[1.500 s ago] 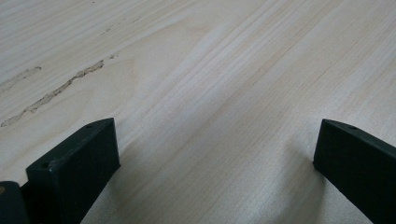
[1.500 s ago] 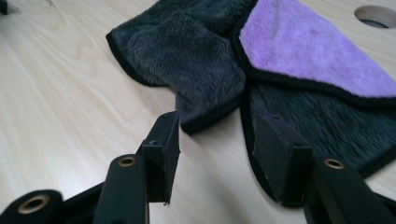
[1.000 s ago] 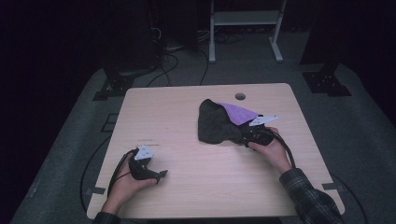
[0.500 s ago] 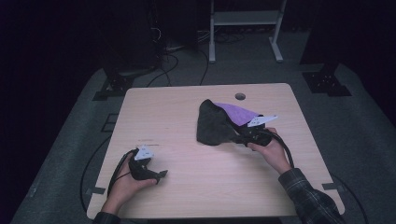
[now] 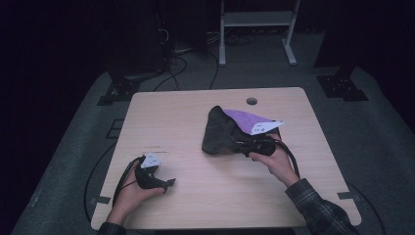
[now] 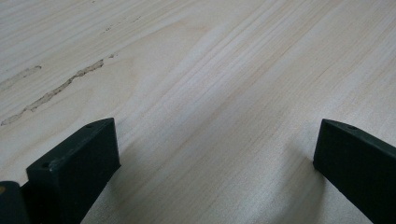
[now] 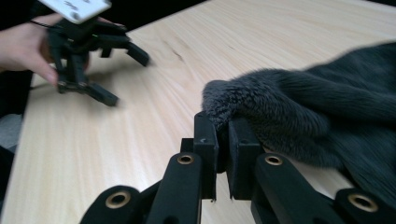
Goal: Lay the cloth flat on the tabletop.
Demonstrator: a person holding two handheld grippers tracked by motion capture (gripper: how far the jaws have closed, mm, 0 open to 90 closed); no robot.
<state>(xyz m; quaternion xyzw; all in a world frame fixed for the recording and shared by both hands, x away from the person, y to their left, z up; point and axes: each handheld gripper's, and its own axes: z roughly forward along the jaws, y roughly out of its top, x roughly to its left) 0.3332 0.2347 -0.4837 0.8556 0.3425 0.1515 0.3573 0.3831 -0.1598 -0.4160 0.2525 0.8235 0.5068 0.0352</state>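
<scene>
- The right hand-held gripper [image 7: 223,135] has its two black jaws pressed together on a fold at the edge of a dark grey fleece cloth [image 7: 327,116], pinching the fuzzy fabric between them.
- In the high view this right hand-held gripper [image 5: 243,145] sits at the near edge of the fleece cloth [image 5: 220,132], held by the person's right hand [image 5: 274,159] with a plaid sleeve behind it.
- The cloth lies bunched on the light wooden desk [image 5: 195,117], right of centre, with a purple side [image 5: 244,117] turned up toward the far edge.
- The left hand-held gripper [image 6: 212,154] has its jaws spread wide, with bare desk between them and nothing held.
- It rests on the desk near the front left corner [image 5: 169,183], well apart from the cloth, in the left hand [image 5: 132,188].
</scene>
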